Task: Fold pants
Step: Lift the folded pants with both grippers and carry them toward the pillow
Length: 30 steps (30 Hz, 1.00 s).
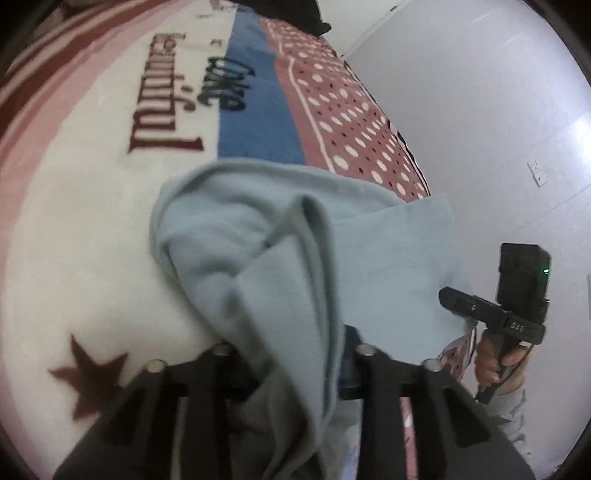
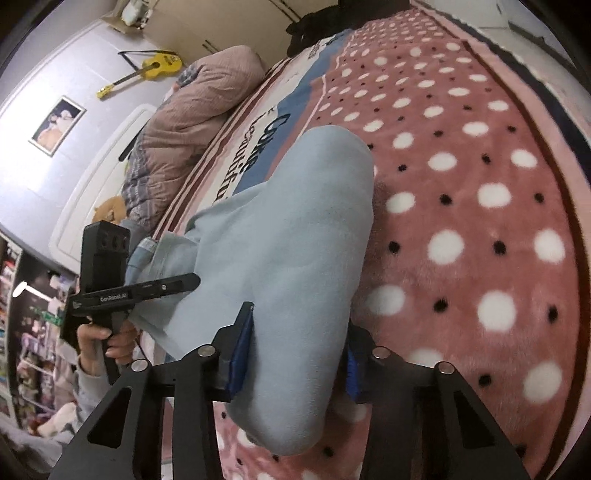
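Light blue pants [image 1: 255, 236] lie bunched on a printed blanket [image 1: 92, 206] on a bed. My left gripper [image 1: 291, 354] is shut on a fold of the pants, and the cloth hangs down between its fingers. In the right wrist view a pant leg [image 2: 295, 229] runs up across the polka-dot part of the blanket [image 2: 480, 192]. My right gripper [image 2: 295, 343] holds the leg between its blue pads [image 2: 240, 350], jaws wide around thick cloth. Each gripper shows in the other's view, the right one [image 1: 491, 314] and the left one [image 2: 147, 291].
A rumpled brown duvet [image 2: 184, 110] lies at the bed's far side. A yellow guitar [image 2: 155, 68] and a picture [image 2: 57, 125] hang on the wall. A dark garment [image 2: 314, 26] lies at the bed's far end. A white wall [image 1: 480, 110] borders the bed.
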### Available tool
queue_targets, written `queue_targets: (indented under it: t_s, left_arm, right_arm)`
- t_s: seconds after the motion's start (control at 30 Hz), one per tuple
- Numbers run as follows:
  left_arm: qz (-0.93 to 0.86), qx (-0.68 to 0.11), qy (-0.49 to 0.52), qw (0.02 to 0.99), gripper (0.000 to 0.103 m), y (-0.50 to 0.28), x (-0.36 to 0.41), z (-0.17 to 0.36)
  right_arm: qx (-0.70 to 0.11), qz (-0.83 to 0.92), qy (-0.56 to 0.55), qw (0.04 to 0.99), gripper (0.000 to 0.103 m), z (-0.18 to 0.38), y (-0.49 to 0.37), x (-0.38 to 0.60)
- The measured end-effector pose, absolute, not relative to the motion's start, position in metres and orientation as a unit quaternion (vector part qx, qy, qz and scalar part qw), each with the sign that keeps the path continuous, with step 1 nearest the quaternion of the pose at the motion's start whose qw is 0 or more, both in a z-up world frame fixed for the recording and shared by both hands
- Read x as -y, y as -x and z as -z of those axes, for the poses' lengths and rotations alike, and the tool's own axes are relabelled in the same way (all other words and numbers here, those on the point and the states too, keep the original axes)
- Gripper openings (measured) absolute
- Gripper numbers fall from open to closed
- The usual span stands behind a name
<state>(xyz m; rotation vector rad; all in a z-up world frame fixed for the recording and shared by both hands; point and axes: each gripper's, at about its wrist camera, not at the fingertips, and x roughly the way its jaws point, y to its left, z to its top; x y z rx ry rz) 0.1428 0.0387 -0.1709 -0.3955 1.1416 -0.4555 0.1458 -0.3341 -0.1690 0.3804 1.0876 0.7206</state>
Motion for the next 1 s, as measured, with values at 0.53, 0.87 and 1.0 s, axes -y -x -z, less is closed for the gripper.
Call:
queue_targets:
  t_s: [0.53, 0.87, 1.0]
  left_arm:
    - [0.230, -0.420, 0.134, 0.868, 0.014, -0.095, -0.106, 0.029]
    - [0.148, -0.352, 0.109, 0.918, 0.014, -0.053, -0.243, -0.081]
    - [0.097, -0.350, 0.114, 0.925, 0.014, -0.037, -0.305, -0.095]
  right_arm:
    - [-0.396, -0.341, -0.148, 0.840, 0.022, 0.039, -0.083, 0.263]
    - [-0.328, -0.437, -0.112, 0.830, 0.022, -0.050, -0.058, 0.136]
    - [-0.322, -0.481, -0.099, 0.809, 0.022, -0.067, -0.055, 0.064]
